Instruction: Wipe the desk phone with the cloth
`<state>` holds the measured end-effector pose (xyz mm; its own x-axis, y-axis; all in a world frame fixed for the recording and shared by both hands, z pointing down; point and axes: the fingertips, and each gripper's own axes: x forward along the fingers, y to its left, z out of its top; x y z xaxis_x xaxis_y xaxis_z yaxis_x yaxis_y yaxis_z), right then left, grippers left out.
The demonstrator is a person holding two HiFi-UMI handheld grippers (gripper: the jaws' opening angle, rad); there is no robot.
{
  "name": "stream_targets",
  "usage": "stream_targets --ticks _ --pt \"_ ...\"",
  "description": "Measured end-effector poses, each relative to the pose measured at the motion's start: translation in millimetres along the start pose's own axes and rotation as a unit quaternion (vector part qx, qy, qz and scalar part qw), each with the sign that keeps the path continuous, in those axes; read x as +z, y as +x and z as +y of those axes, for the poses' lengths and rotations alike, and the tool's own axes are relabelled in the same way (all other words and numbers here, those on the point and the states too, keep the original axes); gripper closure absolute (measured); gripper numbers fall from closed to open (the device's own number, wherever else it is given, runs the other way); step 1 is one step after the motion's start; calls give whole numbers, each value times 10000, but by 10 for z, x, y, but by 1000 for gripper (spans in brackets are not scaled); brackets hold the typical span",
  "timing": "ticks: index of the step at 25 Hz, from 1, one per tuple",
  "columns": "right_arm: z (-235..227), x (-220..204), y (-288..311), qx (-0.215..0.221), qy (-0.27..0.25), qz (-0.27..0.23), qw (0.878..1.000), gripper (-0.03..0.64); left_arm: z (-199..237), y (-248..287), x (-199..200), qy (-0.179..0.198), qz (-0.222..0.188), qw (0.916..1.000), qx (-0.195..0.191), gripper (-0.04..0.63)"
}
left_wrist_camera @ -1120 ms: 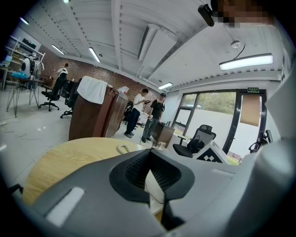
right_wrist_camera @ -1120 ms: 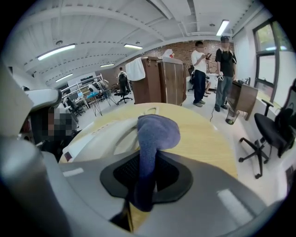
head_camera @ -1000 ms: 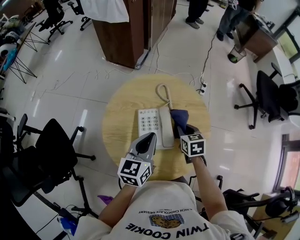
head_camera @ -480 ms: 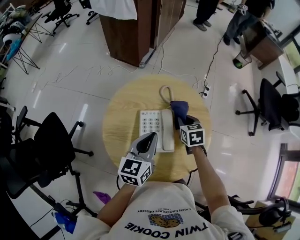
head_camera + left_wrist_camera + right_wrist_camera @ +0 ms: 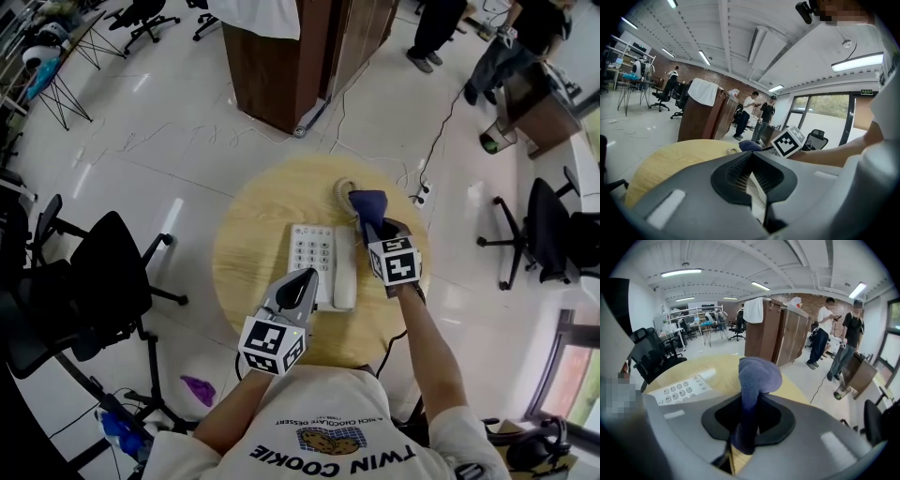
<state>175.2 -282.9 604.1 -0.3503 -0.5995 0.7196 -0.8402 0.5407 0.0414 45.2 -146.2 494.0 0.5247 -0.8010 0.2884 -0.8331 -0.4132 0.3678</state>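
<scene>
A white desk phone lies on the round wooden table, its handset along the right side and the coiled cord at the far end. My right gripper is shut on a blue cloth, which hangs just right of the handset's far end, near the cord. In the right gripper view the cloth stands up between the jaws of the right gripper, with the keypad to the left. My left gripper hovers shut and empty over the phone's near edge, also seen as left gripper.
Black office chairs stand left of the table and another chair to the right. A brown wooden cabinet rises beyond the table. A cable runs across the floor. People stand at the far right.
My right gripper has carried the cloth along the handset toward its far end, near the cord. The left gripper has stayed at the phone's near edge.
</scene>
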Motion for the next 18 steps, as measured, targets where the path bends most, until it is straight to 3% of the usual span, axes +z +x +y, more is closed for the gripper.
stream_targets --ticks 10,18 --pt "180 275 336 287 -1212 341 9916 552 -28 -49 -16 -57 0 10000 -20 603" --pt "590 498 552 666 -2042 551 9751 552 42 -139 13 -146 -89 9998 85 603"
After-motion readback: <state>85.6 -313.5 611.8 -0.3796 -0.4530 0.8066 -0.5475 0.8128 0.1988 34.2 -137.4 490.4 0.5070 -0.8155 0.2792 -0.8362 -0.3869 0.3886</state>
